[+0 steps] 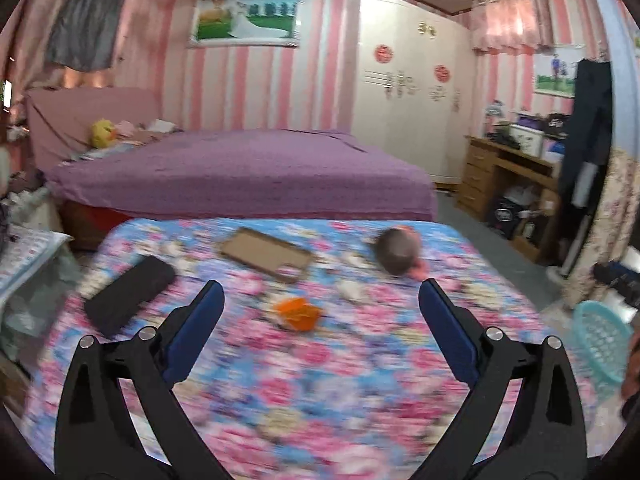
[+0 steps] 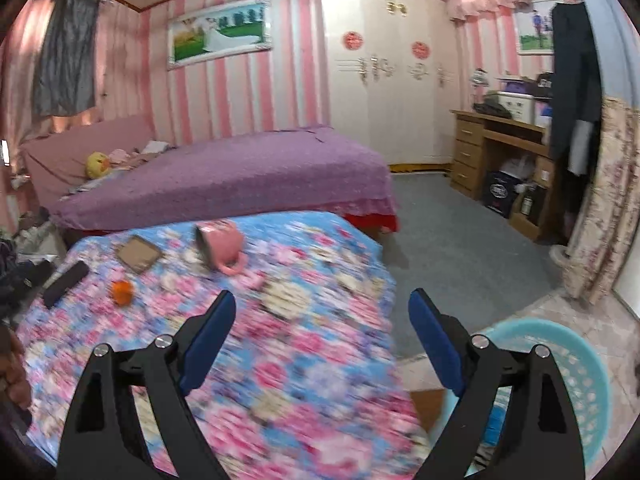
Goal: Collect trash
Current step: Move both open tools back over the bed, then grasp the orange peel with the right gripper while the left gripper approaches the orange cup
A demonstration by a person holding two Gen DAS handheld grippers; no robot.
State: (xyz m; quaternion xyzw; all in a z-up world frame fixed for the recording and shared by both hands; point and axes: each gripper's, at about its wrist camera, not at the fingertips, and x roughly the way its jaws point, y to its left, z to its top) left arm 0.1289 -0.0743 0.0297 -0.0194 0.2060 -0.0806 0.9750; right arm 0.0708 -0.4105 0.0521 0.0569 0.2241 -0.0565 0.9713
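Note:
An orange crumpled piece (image 1: 298, 314) (image 2: 122, 292) lies on the floral cloth (image 1: 320, 400) (image 2: 280, 360). Beyond it lies a flat brown cardboard piece (image 1: 266, 254) (image 2: 138, 254). A pink mug (image 1: 396, 256) (image 2: 222, 246) lies on its side to the right, and a black oblong object (image 1: 128, 296) (image 2: 66, 278) lies to the left. My left gripper (image 1: 320, 286) hangs open above the cloth, just short of the orange piece, with nothing between its fingers. My right gripper (image 2: 323, 294) is open and empty over the cloth's right edge, beside a teal plastic basket (image 2: 560, 380) (image 1: 604, 340) on the floor.
A purple-covered bed (image 1: 240, 172) stands behind the floral surface. A white wardrobe (image 1: 408, 80) and a wooden desk (image 1: 500, 176) line the far right wall, with grey carpet (image 2: 460, 240) between. Clutter sits at the left edge (image 1: 24, 248). A person's hand (image 2: 12, 368) shows at the left rim.

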